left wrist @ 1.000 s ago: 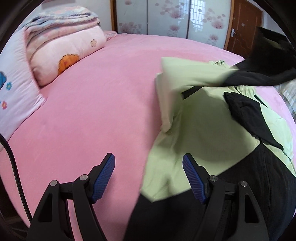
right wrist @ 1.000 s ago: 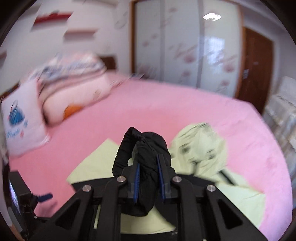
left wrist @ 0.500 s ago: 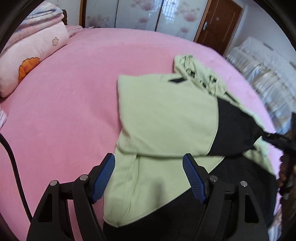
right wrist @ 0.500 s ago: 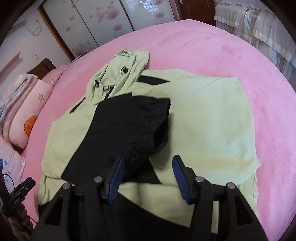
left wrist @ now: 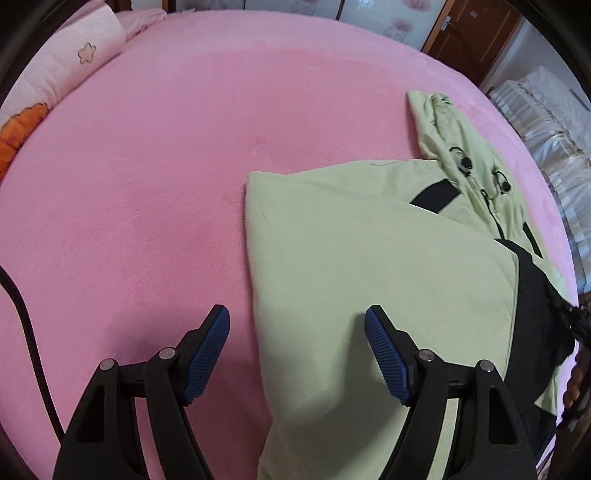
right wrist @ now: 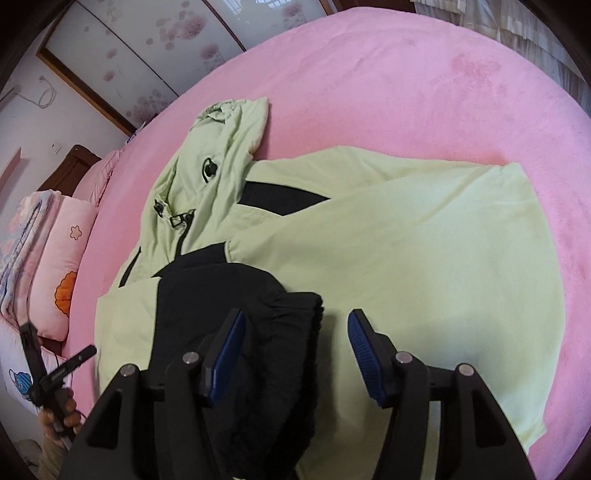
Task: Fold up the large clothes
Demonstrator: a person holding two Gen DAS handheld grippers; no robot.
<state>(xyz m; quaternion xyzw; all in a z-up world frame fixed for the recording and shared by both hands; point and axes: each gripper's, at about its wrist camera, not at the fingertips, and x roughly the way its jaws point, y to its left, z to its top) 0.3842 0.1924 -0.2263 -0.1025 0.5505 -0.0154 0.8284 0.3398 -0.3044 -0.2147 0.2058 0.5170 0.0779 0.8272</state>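
A light green hooded jacket (left wrist: pixel 369 266) with black cuffs lies on the pink bed (left wrist: pixel 147 166), both sleeves folded across its body. My left gripper (left wrist: pixel 297 350) is open and empty, hovering over the jacket's left edge. In the right wrist view the jacket (right wrist: pixel 424 240) spreads out with its hood (right wrist: pixel 221 147) pointing away. My right gripper (right wrist: pixel 295 350) is open, just above the black sleeve cuff (right wrist: pixel 258 314) that lies on the jacket. The left gripper also shows in the right wrist view (right wrist: pixel 55 373) at the far left.
Pink pillows and folded bedding (right wrist: pixel 55 258) lie at the head of the bed. A sliding wardrobe (right wrist: pixel 147 55) and a brown door (left wrist: pixel 476 33) stand beyond the bed. A pale covered piece of furniture (left wrist: pixel 546 122) stands beside the bed.
My right gripper carried the black sleeve cuff across the jacket, opened and let it go. The sleeve now lies flat. My left gripper stayed open and shifted towards the jacket's left edge.
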